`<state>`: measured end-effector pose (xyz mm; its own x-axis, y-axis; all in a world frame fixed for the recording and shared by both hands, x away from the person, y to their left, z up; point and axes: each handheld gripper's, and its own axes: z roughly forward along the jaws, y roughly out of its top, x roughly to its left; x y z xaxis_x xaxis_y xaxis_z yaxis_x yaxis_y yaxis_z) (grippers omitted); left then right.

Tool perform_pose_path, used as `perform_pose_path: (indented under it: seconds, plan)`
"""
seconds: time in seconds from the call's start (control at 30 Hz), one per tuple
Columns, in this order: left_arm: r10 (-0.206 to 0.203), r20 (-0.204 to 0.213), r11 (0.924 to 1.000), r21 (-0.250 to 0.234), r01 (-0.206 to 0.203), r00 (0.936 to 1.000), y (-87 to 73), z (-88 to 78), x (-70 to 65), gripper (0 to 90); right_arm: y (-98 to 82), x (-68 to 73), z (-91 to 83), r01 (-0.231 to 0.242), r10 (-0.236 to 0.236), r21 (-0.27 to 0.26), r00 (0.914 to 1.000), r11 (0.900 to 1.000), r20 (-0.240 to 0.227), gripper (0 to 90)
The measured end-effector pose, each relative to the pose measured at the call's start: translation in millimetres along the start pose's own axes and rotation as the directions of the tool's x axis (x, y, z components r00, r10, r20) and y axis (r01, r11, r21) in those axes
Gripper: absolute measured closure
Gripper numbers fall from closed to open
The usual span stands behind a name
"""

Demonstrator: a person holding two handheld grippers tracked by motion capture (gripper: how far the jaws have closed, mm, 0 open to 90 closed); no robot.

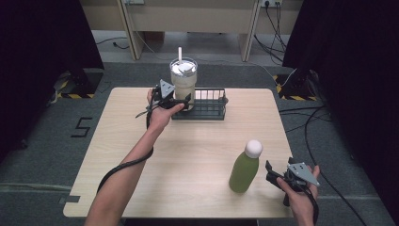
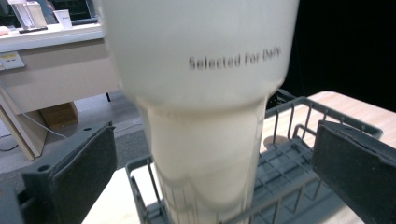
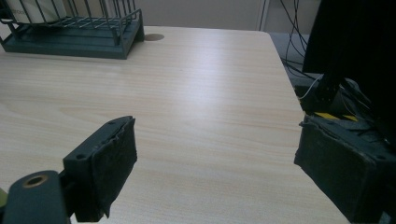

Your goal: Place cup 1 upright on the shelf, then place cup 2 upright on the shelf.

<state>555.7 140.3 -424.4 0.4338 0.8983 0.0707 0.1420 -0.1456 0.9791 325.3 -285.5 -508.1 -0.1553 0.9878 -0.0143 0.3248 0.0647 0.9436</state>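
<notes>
- Cream-coloured plastic makes up the tall cup (image 1: 183, 84), which stands upright in the left end of the dark wire basket (image 1: 209, 104) at the far side of the surface (image 1: 197, 150).
- You see a white straw (image 1: 179, 54) rising from the cup's lid.
- Your left gripper (image 1: 181, 101) sits at the left end of the basket, right at the cup's lower part.
- From the left gripper view, the cup (image 2: 205, 116) stands between the two black jaws, and each pad is apart from its wall, so the left gripper is spread and pinches nothing.
- Grey print on the cup's upper part reads "Selected For Daily".
- Your right gripper (image 1: 273, 175) is held near the front right corner of the surface, just beside the green bottle (image 1: 244, 168).
- That bottle has a white round cap (image 1: 253, 148) and stands upright, well apart from the basket.
- In the right gripper view, the jaws of your right gripper (image 3: 215, 154) stand spread with only bare wood between them, and the basket (image 3: 74, 39) shows far off at the upper left.
- Your right gripper holds nothing; the bottle stands free on the surface.
</notes>
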Motion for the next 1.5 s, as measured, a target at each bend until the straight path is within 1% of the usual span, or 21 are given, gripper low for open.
perform_pose_path:
  seconds: [0.2,0.3,0.4,0.5,0.6,0.7,0.73,0.77,1.0,1.07,1.13,1.17,1.23,1.3,1.5]
  plan:
    - [0.012,0.017,0.9997,-0.021,-0.011,0.9998,-3.5,-14.0,-1.8,0.0,2.7,0.6,-4.7,0.004,-0.004,-0.013,1.0000,1.000,-0.003,12.3]
    - [0.021,0.021,0.9996,-0.020,-0.021,0.9996,-4.4,-20.2,-1.9,0.0,3.5,0.4,-6.4,0.002,-0.003,-0.019,1.0000,1.000,-0.004,12.3]
    - [0.020,0.021,0.9995,-0.024,-0.019,0.9996,-4.3,-25.9,-1.6,0.0,5.0,0.1,-9.2,0.000,0.000,-0.027,1.0000,1.000,0.001,12.4]
    - [0.027,0.025,0.9994,-0.024,-0.027,0.9993,-5.1,-31.4,-0.9,0.0,5.8,0.0,-11.6,-0.002,0.002,-0.031,1.0000,1.000,0.005,12.4]
    - [0.035,0.024,0.9992,-0.020,-0.035,0.9991,-7.1,-35.0,0.4,0.0,6.9,0.8,-13.5,0.004,-0.004,-0.038,1.0000,0.999,0.004,12.4]
    - [0.033,0.024,0.9992,-0.022,-0.033,0.9991,-9.9,-38.7,1.9,0.0,8.5,2.4,-15.4,0.014,-0.014,-0.043,0.9999,0.999,-0.003,12.4]
    - [0.034,0.024,0.9992,-0.021,-0.034,0.9991,-10.6,-39.8,2.2,0.0,8.9,3.6,-16.2,0.013,-0.013,-0.044,0.9999,0.999,-0.011,12.5]
    - [0.034,0.025,0.9992,-0.022,-0.034,0.9991,-11.2,-40.4,2.3,0.0,9.4,4.2,-16.7,0.024,-0.024,-0.044,0.9995,0.999,-0.019,12.5]
    - [0.039,0.025,0.9989,-0.028,-0.038,0.9989,-11.9,-48.9,2.2,0.0,11.6,6.0,-19.6,0.043,-0.045,-0.056,0.9983,0.998,-0.036,12.4]
    - [0.041,0.025,0.9987,-0.030,-0.041,0.9988,-11.7,-52.1,2.4,0.0,12.5,8.0,-22.0,0.055,-0.058,-0.063,0.9971,0.997,-0.049,10.5]
    - [0.047,0.026,0.9984,-0.031,-0.046,0.9985,-12.1,-55.6,2.4,0.0,12.9,11.7,-26.6,0.068,-0.073,-0.077,0.9947,0.995,-0.073,7.3]
    - [0.048,0.028,0.9984,-0.031,-0.047,0.9985,-12.6,-57.2,2.4,0.0,12.8,13.1,-28.3,0.076,-0.082,-0.076,0.9937,0.994,-0.077,6.4]
    - [0.052,0.029,0.9982,-0.031,-0.051,0.9982,-14.3,-60.7,2.1,0.0,13.1,17.0,-32.3,0.083,-0.091,-0.084,0.9907,0.993,-0.101,5.1]
    - [0.052,0.031,0.9982,-0.032,-0.051,0.9981,-15.8,-63.9,1.7,0.0,13.9,19.0,-35.5,0.092,-0.102,-0.094,0.9892,0.991,-0.105,4.4]
    - [0.060,0.028,0.9979,-0.029,-0.059,0.9978,-19.8,-71.0,3.6,0.0,14.8,25.7,-46.0,0.092,-0.109,-0.116,0.9839,0.989,-0.142,3.2]
